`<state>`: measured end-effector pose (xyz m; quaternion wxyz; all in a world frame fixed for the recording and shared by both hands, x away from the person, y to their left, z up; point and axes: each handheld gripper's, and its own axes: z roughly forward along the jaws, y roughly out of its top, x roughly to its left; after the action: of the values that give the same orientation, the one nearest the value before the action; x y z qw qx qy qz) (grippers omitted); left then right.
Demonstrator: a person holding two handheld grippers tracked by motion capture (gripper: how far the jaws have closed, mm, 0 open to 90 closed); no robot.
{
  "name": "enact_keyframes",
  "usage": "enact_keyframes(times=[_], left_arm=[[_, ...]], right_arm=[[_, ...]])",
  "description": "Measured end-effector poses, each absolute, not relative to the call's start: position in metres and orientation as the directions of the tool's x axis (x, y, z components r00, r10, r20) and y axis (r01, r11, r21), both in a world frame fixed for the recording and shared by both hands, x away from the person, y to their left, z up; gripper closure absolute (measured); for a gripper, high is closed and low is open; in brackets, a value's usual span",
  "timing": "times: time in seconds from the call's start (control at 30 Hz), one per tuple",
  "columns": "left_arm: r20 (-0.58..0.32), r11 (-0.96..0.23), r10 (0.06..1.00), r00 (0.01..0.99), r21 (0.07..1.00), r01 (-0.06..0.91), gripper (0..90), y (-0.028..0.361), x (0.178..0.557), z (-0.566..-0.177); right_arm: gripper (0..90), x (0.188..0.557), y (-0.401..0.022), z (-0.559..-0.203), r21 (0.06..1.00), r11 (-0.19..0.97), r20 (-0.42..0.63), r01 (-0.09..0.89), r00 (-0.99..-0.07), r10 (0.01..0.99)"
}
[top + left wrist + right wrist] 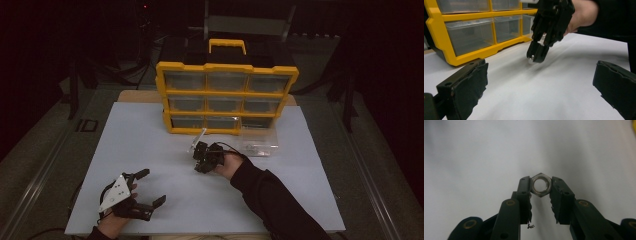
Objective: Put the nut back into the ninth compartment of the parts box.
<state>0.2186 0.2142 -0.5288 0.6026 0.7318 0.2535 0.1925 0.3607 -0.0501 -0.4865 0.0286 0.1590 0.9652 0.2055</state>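
Your right claw [541, 187] has a steel hex nut [541, 184] pinched between its tips.
The nut sits flat-faced at the very ends of the jaws, one pad on each side, just above the white table [474, 157]. Beyond the claw stands the yellow drawer organizer [227, 95]. Your left claw [145, 187] rests well off to the side, jaws wide apart.

Counts on the table

One yellow cabinet [227, 97] with nine drawers, one drawer [259, 141] pulled out onto the table, one nut [541, 185], two grippers: left [150, 187], right [199, 157].
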Motion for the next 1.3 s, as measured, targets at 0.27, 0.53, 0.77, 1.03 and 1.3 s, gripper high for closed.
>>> enact_keyframes(times=[0.27, 0.53, 0.77, 1.03, 1.3], left_arm=[[-0.024, -0.145, 0.604, 0.797, 0.979, 0.14, 0.0, 0.214, 0.219, -0.529], [-0.025, -0.145, 0.604, 0.796, 0.979, 0.141, 0.0, 0.214, 0.219, -0.529], [-0.025, -0.145, 0.604, 0.796, 0.979, 0.141, 0.0, 0.214, 0.219, -0.529], [-0.027, -0.144, 0.604, 0.797, 0.979, 0.142, 0.0, 0.214, 0.219, -0.529], [-0.027, -0.143, 0.603, 0.797, 0.979, 0.142, 0.0, 0.213, 0.219, -0.529]], right_arm=[[70.4, 0.366, -0.063, -0.463, 0.444, 0.846, -0.008, 0.296, -0.942, 0.335], [70.4, 0.374, -0.086, -0.433, 0.492, 0.811, -0.03, 0.318, -0.924, 0.38], [70.4, 0.378, -0.103, -0.419, 0.502, 0.796, -0.047, 0.338, -0.909, 0.415], [70.4, 0.384, -0.127, -0.405, 0.52, 0.774, -0.068, 0.362, -0.885, 0.46], [70.4, 0.389, -0.156, -0.394, 0.533, 0.749, -0.083, 0.393, -0.857, 0.509]])
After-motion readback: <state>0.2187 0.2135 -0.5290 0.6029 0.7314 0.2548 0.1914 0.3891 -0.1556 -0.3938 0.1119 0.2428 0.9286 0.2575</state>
